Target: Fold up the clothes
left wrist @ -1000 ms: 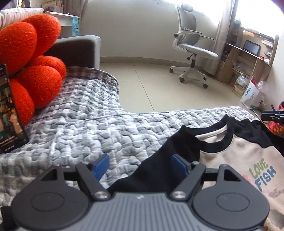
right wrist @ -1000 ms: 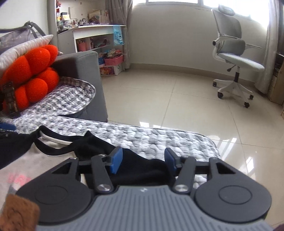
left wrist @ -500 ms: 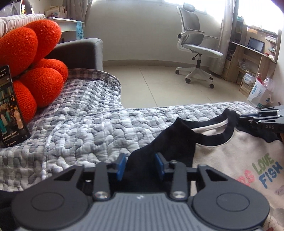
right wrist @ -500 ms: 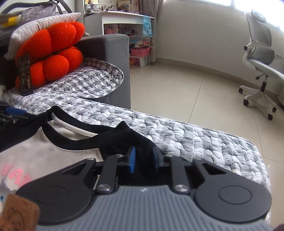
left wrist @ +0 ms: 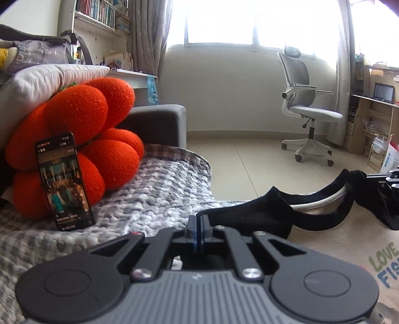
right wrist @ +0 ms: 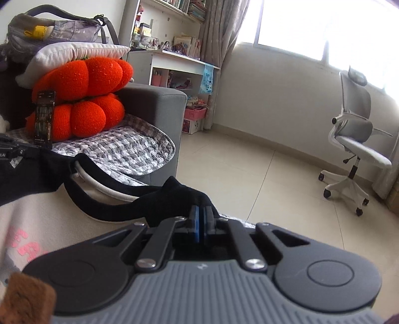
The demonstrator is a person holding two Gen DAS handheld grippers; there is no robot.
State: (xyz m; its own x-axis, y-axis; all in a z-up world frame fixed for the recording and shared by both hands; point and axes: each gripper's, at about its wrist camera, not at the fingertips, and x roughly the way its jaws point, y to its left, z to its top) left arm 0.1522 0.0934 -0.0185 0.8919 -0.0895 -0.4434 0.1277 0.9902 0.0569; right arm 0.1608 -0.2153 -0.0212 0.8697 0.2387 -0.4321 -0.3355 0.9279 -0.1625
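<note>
Grey-and-white quilted cover [left wrist: 159, 199] spread over a sofa seat, bumpy weave, draped off the front edge toward pale glossy floor tiles [left wrist: 249, 154]. Behind it, dark grey sofa arm [left wrist: 159, 124]; against that, two stacked orange pumpkin-shaped cushions [left wrist: 99, 129] under a white pillow [left wrist: 37, 79], with a phone [left wrist: 63, 182] propped upright against the lower cushion, screen lit. Farther back: bright window [left wrist: 249, 22] with patterned curtains, bookshelves, white desk [right wrist: 174, 64] crowded with small items, grey mesh office chair [left wrist: 309, 109] on a white wheeled base, wooden shelving at the right edge.

Cream sweatshirt [left wrist: 329, 239] with black shoulders and black collar band, lying on the cover with its shoulder line raised clear and the collar gaping between the two claws. Left gripper [left wrist: 198, 230]: blue pads pressed together on the black fabric of one shoulder. Right gripper [right wrist: 200, 225]: blue pads likewise pinched tight on the black fabric of the other shoulder; seen from the left camera at the far right edge, black cloth hanging from it.

Readable print on the chest: "LOVE" in green above a blue word cut off at "FIS" in the left view; pink letters in the right view, too cropped to read. Phone screen text too small to make out.
</note>
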